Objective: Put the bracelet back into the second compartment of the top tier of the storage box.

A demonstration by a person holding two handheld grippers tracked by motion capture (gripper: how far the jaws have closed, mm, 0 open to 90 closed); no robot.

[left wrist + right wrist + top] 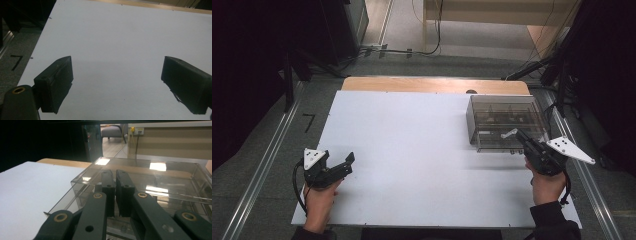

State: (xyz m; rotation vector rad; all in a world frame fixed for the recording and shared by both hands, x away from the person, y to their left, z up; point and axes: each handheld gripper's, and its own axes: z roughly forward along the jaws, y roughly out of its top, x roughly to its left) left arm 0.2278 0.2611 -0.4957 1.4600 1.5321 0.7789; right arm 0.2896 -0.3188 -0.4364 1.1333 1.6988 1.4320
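Observation:
A clear plastic box (492, 102) with inner compartments stands at the right side of the white table (412, 150); small dark items lie inside it. My right gripper (518, 133) is at the box's front wall, jaws pressed together. In the right gripper view the shut jaws of the right gripper (115, 173) rise against the front edge of the box (160, 182), and I see nothing between them. A small light-grey piece (509, 133) shows beside the jaw tips. My left gripper (346, 164) hovers over the table's front left, jaws wide apart, and in its own view the left gripper (117, 75) holds nothing.
A wooden strip (432, 85) runs along the table's far edge. Metal floor rails (267, 155) flank the table on both sides. Cables (412, 50) and dark stands lie on the floor beyond. The white surface (120, 32) stretches bare ahead of the left gripper.

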